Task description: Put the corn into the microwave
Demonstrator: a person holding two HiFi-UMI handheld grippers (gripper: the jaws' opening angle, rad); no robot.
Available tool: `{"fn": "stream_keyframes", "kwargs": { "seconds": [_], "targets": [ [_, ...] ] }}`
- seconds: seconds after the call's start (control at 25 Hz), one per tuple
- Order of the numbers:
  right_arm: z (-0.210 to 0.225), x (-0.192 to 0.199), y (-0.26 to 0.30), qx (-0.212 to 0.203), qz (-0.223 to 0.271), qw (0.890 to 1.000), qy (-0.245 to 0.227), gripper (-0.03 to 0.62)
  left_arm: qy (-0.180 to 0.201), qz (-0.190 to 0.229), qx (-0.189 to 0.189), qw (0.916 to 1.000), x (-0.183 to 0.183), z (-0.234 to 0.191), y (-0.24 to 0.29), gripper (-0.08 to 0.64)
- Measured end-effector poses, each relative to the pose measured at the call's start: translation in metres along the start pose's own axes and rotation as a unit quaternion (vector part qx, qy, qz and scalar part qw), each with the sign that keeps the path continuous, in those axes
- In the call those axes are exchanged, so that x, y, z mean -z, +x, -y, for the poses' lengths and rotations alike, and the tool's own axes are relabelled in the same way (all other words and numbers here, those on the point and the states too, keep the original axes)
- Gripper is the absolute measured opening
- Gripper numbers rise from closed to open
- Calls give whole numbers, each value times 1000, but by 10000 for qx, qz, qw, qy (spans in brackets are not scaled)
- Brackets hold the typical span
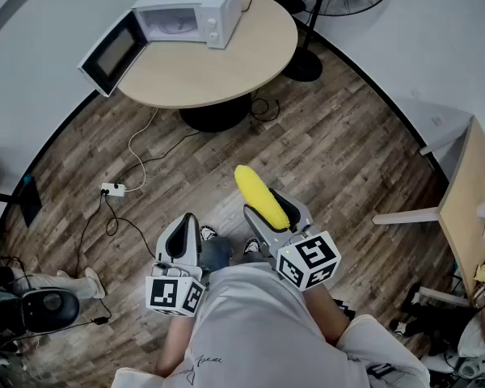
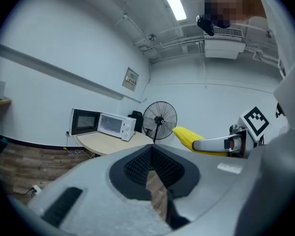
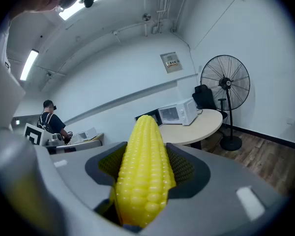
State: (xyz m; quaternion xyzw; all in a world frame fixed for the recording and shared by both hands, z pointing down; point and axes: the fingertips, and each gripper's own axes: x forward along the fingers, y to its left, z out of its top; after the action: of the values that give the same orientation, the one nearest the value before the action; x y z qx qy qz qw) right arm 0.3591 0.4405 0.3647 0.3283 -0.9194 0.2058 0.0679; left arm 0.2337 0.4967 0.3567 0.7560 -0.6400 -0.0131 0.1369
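In the foreground, left gripper (image 2: 153, 151), jaws closed tip to tip, nothing gripped. Through a thin slit lower down, a sliver of wood floor (image 2: 19, 163). Beyond, round table (image 2: 105, 144) against the white wall, with a white microwave (image 2: 113, 126) on top, door (image 2: 84, 121) swung open to the left. Just right of the table, black standing fan (image 2: 159, 120). At right, right gripper (image 2: 221, 144) with its marker cube (image 2: 256, 122), holding a yellow corn (image 2: 186, 136) pointing left toward the fan. Overhead, a strip light (image 2: 171, 1). On the wall, a small sign (image 2: 132, 78). Low at left, a cable (image 2: 73, 153) trailing from the table onto the floor.
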Motion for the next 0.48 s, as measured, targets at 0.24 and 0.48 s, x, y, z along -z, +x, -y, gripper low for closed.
{"fn": "stream_keyframes", "kwargs": {
  "seconds": [0.24, 0.48],
  "targets": [
    [-1, 13, -28, -67, 10, 9999, -90, 262, 100, -151, -3, 9998, 12, 20, -24, -2],
    [-2, 14, -29, -242, 33, 9996, 151, 262, -48, -346, -137, 9993, 24, 17, -29, -2]
  ]
}}
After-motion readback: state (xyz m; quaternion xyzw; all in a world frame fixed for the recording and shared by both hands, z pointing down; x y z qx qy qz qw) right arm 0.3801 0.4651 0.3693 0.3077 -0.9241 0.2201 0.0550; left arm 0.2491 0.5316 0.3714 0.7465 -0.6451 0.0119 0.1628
